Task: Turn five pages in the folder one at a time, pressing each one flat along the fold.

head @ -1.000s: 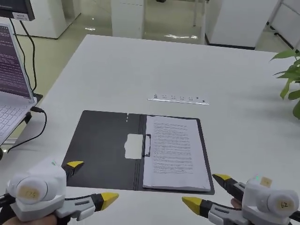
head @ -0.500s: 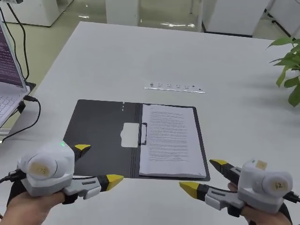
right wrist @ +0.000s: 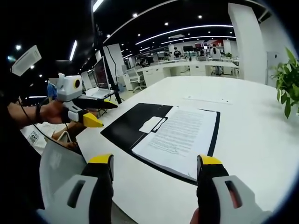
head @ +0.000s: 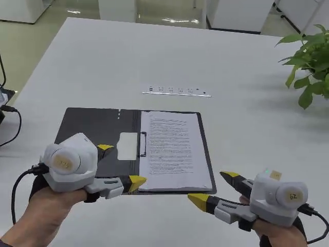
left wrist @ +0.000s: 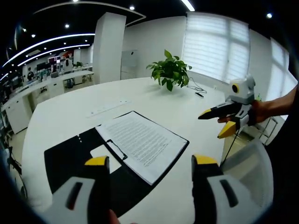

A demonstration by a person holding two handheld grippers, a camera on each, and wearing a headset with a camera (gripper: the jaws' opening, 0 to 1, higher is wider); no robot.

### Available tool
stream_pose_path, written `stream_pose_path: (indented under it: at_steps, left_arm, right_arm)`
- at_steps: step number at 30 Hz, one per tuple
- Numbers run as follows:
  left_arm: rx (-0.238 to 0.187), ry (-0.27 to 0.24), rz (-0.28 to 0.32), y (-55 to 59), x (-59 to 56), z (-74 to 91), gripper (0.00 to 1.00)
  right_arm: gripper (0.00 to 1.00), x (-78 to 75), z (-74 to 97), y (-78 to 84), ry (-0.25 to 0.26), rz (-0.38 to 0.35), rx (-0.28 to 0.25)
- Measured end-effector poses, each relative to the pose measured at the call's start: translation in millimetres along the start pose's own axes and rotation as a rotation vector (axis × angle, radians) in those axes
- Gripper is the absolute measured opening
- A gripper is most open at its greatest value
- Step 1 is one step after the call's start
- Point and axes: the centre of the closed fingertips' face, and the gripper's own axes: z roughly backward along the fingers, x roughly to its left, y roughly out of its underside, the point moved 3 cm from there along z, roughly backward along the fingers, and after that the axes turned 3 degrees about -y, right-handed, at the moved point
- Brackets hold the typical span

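On the white table [head: 247, 118] the folder [head: 87, 128] lies open, the left gripper [head: 122, 164] and right gripper [head: 212, 186] hovering near, jaws apart, seemingly ready for its pages [head: 172, 149].

folder [head: 92, 135]: 1 pc, blk
page stack [head: 172, 149]: 1; sheet qty can't tell
clip [head: 143, 145]: 1
white label [head: 127, 145]: 1
grippers: 2, i.e. left gripper [head: 122, 164] + right gripper [head: 212, 186]
jaw tips, yellow: 4 (2 per gripper)
hands: 2, i.e. left hand [head: 49, 206] + right hand [head: 277, 234]
power strip [head: 176, 91]: 1
plant [head: 308, 82]: 1
table [head: 154, 51]: 1, wht
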Motion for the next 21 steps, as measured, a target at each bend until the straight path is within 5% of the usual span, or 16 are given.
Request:
stream_pose_path:
  at_steps: [13,21]
  left_arm:
    - [0.01,0.128,-0.051,-19.0,-39.4,-59.6,0.7]
    - [0.047,0.191,-0.101,-18.1,-63.2,-94.7,0.7]
  right_arm:
    - [0.69,-10.3,12.1,9.1,0.031,-0.065,-0.016]
    - [0.68,-12.4,12.6,17.9,0.036,-0.084,-0.006]
